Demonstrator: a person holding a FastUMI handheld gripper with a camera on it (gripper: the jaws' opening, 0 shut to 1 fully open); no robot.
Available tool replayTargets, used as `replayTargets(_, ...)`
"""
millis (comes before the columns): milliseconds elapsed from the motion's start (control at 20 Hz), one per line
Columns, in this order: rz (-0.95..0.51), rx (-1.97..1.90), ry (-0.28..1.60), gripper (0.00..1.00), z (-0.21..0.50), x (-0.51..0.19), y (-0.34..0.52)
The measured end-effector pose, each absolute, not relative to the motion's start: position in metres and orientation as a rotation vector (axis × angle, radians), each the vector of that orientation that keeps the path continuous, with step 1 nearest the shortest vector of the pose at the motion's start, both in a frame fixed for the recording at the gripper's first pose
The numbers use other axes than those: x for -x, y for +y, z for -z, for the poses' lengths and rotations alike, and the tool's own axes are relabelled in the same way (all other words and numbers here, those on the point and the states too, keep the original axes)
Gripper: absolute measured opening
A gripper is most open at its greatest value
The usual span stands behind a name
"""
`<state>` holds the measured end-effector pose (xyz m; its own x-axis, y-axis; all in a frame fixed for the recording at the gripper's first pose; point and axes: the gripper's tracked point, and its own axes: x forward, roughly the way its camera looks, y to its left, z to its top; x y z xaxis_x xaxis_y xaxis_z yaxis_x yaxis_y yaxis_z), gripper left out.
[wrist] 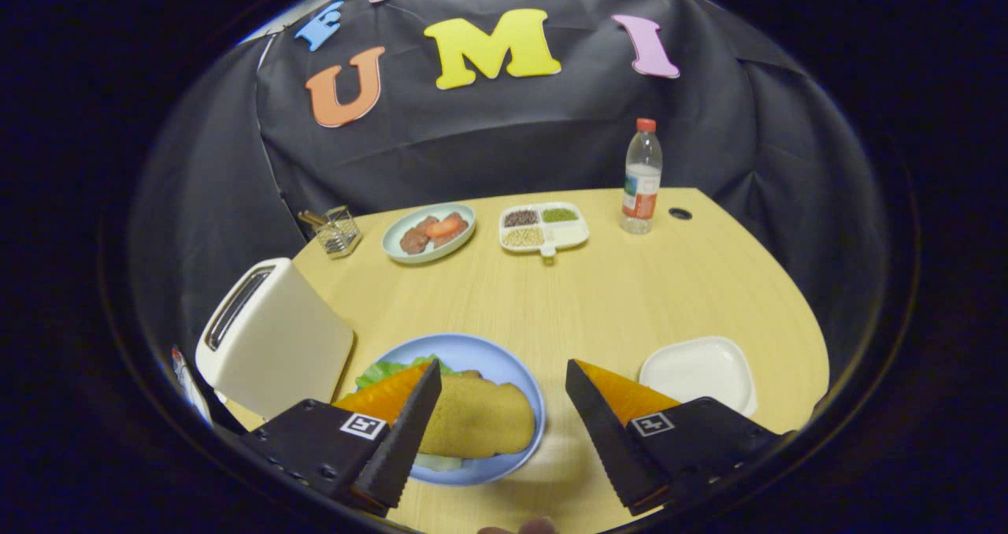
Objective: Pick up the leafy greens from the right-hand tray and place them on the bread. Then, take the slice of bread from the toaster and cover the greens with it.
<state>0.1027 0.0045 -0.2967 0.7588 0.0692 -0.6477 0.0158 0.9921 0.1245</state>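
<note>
Across one wooden table (598,298), a single white toaster (272,337) is standing just left of one blue plate (480,353), where one bread slice (476,420) is lying over the leafy greens (386,370). One white tray (697,368) is sitting bare to the right. The gripper (504,428) is hovering with fingers apart, gripping nothing. Judging risk: the left finger, overlapping the plate, could be nudging the top slice askew.

Bread slice (476,417) flat atop greens (386,372)
</note>
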Motion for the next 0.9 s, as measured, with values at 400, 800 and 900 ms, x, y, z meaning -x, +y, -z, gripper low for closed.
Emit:
replayTargets(400, 0.045, -0.06, 0.382, 0.96, 0.127, -0.073, -0.035)
replayTargets(800, 0.124, -0.091, 0.243, 0.96, 0.045, -0.018, -0.049)
replayTargets(900, 0.112, -0.079, 0.242, 0.96, 0.043, -0.006, -0.039)
